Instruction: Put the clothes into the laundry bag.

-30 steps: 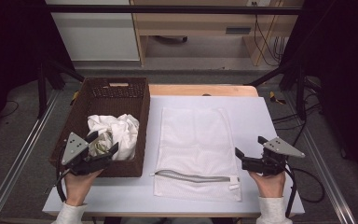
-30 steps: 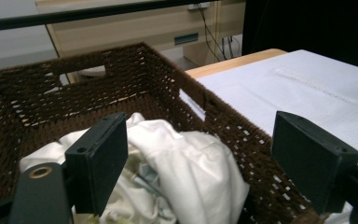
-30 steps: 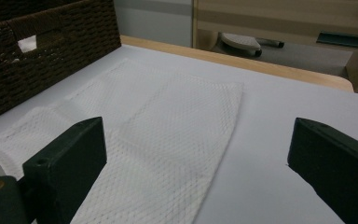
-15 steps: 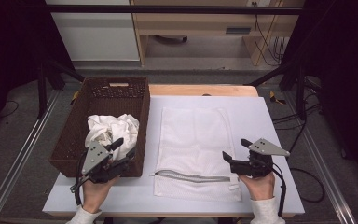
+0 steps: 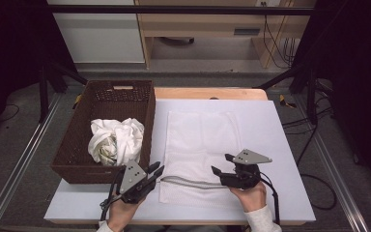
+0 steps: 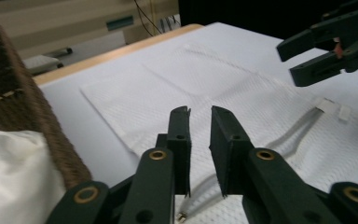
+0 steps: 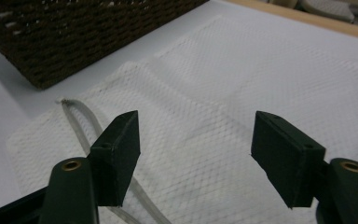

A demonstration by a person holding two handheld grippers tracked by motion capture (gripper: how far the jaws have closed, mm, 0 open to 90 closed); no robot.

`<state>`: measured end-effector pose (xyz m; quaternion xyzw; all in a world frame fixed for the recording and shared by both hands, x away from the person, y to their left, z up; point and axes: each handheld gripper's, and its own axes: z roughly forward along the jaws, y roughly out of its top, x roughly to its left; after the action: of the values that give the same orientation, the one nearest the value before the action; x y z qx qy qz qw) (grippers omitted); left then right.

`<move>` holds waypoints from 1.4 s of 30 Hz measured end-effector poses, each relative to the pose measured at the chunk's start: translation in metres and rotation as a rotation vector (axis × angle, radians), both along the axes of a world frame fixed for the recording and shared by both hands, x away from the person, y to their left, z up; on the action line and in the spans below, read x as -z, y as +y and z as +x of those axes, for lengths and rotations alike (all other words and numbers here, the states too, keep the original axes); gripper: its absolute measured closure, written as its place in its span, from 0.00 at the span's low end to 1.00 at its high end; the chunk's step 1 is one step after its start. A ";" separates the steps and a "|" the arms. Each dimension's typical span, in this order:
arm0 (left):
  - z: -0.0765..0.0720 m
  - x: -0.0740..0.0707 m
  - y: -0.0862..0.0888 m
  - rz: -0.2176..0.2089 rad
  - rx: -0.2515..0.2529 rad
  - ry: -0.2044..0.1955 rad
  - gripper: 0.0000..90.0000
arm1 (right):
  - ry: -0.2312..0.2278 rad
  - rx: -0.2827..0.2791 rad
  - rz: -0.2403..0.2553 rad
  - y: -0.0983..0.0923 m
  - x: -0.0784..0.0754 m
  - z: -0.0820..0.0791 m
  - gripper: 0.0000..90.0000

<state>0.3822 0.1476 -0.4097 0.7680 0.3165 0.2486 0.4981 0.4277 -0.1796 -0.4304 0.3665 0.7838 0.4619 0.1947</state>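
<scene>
Mesh bag (image 5: 200, 145) lies flat, long axis running away, zipper (image 5: 188, 182) end near; left tongs (image 5: 155, 170) closing to a narrow gap, empty; right tongs (image 5: 222, 164) wide, narrowing, empty.

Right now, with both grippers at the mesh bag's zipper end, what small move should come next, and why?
Probably ease the left gripper down onto the zipper end. Its jaws have just been closing, nothing between them yet, and they hover above the zipper at the mesh bag corner, while the right gripper hangs open over the mesh.
</scene>
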 end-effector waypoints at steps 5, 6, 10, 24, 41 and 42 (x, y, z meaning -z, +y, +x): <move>0.001 0.023 -0.019 0.061 0.060 0.066 0.94 | 0.041 -0.028 -0.041 0.010 0.014 0.001 0.43; 0.001 0.026 -0.022 0.070 0.069 0.074 0.96 | 0.049 -0.034 -0.052 0.013 0.017 0.000 0.45; 0.002 0.041 -0.033 0.113 0.109 0.119 0.99 | 0.075 -0.062 -0.073 0.017 0.026 -0.004 0.52; 0.004 0.073 -0.051 0.189 0.190 0.214 0.99 | 0.162 -0.119 -0.158 0.035 0.048 -0.006 0.67; 0.011 0.073 -0.055 0.182 0.194 0.221 0.90 | 0.143 -0.075 -0.199 0.036 0.050 0.003 0.98; 0.013 0.070 -0.056 0.181 0.189 0.208 0.87 | 0.148 -0.078 -0.195 0.036 0.050 0.004 0.98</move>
<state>0.3951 0.0916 -0.4797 0.8578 0.2689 0.1471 0.4125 0.4319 -0.1436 -0.4804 0.3480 0.8510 0.3624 0.1528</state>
